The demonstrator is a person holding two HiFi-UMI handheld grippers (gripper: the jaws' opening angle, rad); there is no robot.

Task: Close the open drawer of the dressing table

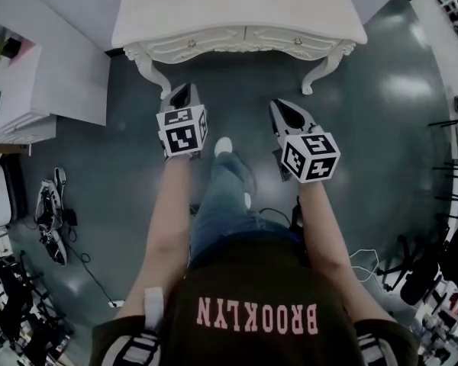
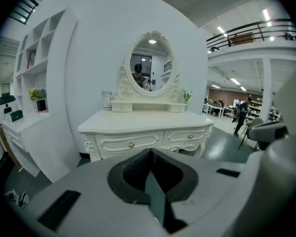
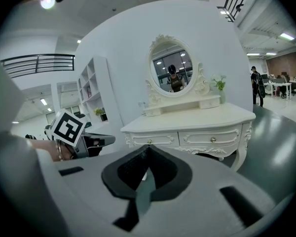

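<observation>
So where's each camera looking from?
Head view: on the person's head, looking down at dressing table, arms, leg, left gripper, right gripper.
Left gripper view: on that gripper, facing the dressing table past shut jaws.
Right gripper view: likewise; left gripper shows too.
All three share the dressing table.

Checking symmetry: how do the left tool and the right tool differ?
The left tool points straight at the dressing table; the right tool angles inward. In the head view, the left tool sits nearer the table than the right tool. Both are shut and empty, clear of the table.
</observation>
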